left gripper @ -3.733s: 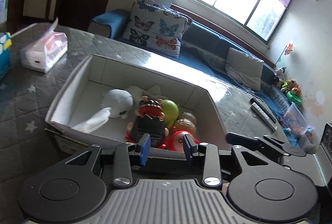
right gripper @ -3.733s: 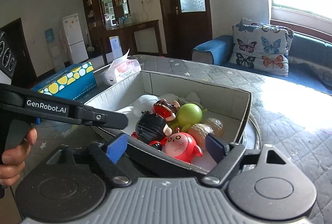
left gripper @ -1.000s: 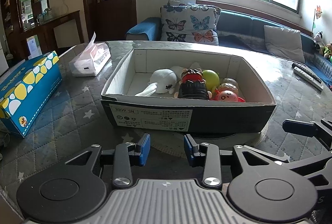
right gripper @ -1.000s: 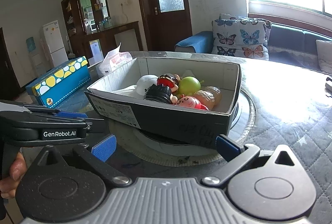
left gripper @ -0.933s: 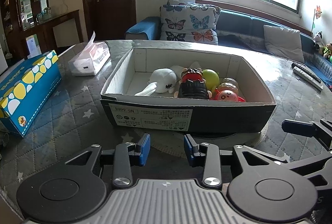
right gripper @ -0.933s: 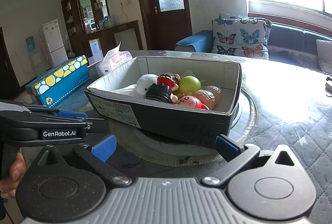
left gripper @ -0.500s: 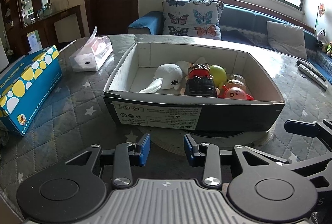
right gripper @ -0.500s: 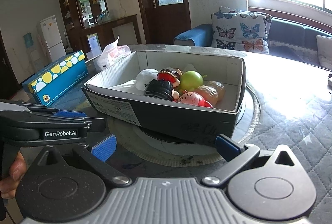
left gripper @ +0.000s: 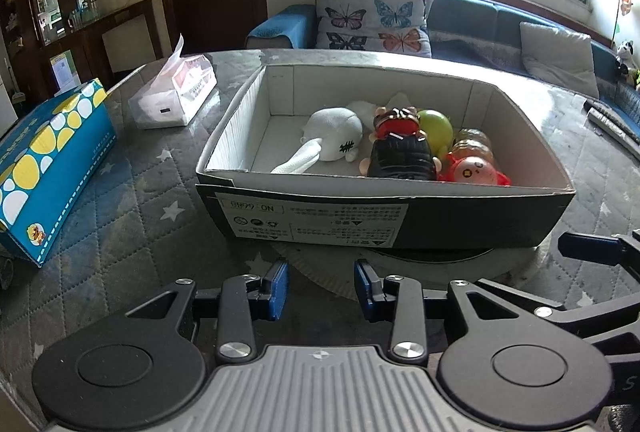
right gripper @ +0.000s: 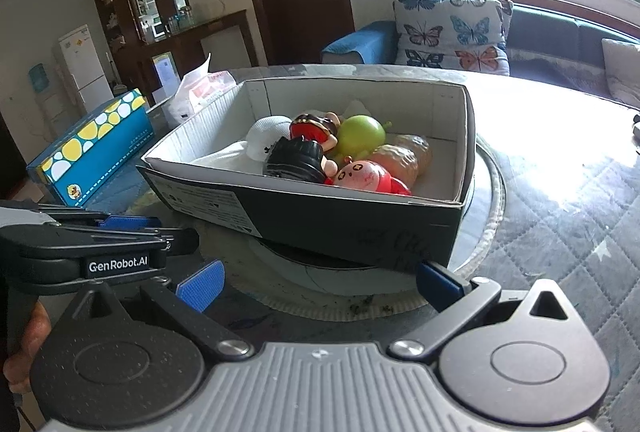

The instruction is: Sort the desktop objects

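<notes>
A black cardboard box (left gripper: pixel 480 224) with a white inside stands on the table and holds toys. Among them are a white plush (left gripper: pixel 334 132), a black-haired figure (left gripper: pixel 400 156), a green ball (left gripper: pixel 436 128) and a red pig toy (left gripper: pixel 472 170). My left gripper (left gripper: pixel 322 288) hovers open just short of the box's near wall, with nothing between its blue pads. My right gripper (right gripper: pixel 320 284) stands wide open at the box's (right gripper: pixel 340 224) near right corner, also empty. The pig toy (right gripper: pixel 362 174) and the figure (right gripper: pixel 296 158) lie nearest the front wall.
The box rests on a round turntable (right gripper: pixel 484 192). A blue tissue box with yellow dots (left gripper: pixel 44 160) and a soft tissue pack (left gripper: pixel 172 100) lie to the left. Remote controls (left gripper: pixel 612 120) lie at the far right. A sofa with cushions runs behind the table.
Since the oldest frames both grippers have drawn back from over the box to in front of it. Over the last second both views have tipped down slightly and the box looks a little nearer.
</notes>
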A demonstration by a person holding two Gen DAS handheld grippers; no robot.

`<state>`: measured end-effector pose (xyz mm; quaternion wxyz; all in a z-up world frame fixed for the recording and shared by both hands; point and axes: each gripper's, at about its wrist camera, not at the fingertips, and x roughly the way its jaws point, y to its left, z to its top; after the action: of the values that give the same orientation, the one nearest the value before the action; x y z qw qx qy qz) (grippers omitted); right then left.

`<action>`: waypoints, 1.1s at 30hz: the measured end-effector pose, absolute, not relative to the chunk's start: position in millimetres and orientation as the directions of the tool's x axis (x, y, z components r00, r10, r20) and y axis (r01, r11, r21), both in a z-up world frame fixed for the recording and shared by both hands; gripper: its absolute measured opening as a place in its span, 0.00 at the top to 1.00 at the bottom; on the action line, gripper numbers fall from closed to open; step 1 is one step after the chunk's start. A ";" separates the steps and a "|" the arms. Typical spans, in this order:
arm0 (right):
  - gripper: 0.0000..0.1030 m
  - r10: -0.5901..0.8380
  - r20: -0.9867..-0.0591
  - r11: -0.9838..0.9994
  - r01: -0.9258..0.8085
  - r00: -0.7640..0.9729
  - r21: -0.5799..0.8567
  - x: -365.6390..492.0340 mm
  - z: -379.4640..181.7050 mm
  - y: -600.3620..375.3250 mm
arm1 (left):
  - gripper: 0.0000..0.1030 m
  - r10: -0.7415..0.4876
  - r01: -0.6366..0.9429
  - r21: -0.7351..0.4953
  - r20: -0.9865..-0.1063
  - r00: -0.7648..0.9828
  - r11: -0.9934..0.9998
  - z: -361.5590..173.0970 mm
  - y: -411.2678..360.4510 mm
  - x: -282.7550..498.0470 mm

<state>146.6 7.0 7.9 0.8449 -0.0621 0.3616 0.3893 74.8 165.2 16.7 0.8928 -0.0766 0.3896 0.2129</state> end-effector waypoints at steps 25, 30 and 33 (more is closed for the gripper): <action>0.00 0.550 -0.718 0.736 -0.654 0.427 0.175 161.1 7.5 24.0 | 0.63 0.321 -0.423 0.080 -0.779 0.538 0.902 10.8 177.8 96.7; 0.00 0.535 -0.732 0.746 -0.643 0.423 0.174 164.8 7.2 26.9 | 0.63 0.323 -0.422 0.089 -0.788 0.524 0.902 8.1 180.1 101.1; 0.00 0.526 -0.738 0.752 -0.636 0.423 0.171 166.5 7.4 28.4 | 0.63 0.318 -0.416 0.090 -0.793 0.519 0.905 6.2 181.2 103.8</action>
<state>166.5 28.4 7.4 0.8407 -0.0671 0.4116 0.3454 103.8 181.2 6.2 0.8697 -0.0554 0.4427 0.2111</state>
